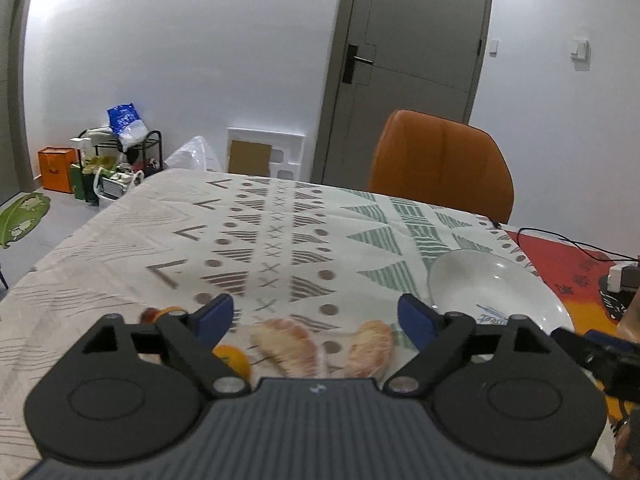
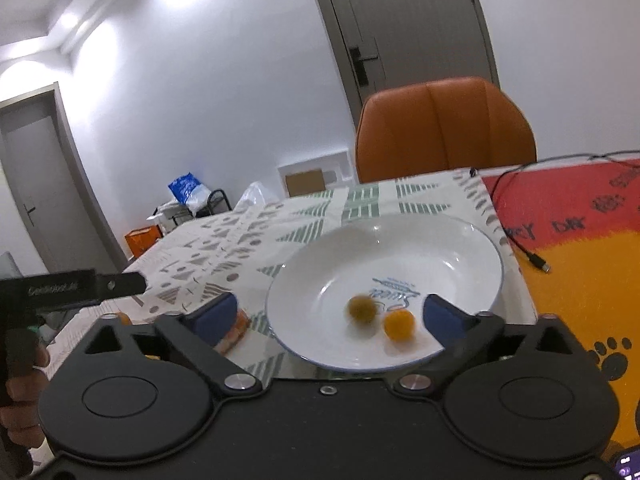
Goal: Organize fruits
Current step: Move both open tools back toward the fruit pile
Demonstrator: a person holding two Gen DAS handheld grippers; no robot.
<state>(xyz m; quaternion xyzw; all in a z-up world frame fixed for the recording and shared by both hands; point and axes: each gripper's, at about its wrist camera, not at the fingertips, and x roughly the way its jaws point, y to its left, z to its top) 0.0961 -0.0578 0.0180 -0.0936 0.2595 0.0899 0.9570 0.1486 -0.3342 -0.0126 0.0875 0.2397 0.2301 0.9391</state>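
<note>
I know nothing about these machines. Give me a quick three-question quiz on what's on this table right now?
1. True or false: the white bowl is empty.
2. How many fruits lie in it, and what colours?
3. What lies on the tablecloth between the left tongs: A) two peeled citrus segments, B) a banana, C) a spoon?

Key
1. False.
2. Two: an orange fruit and a blurred greenish-brown fruit.
3. A: one segment beside another segment.
</note>
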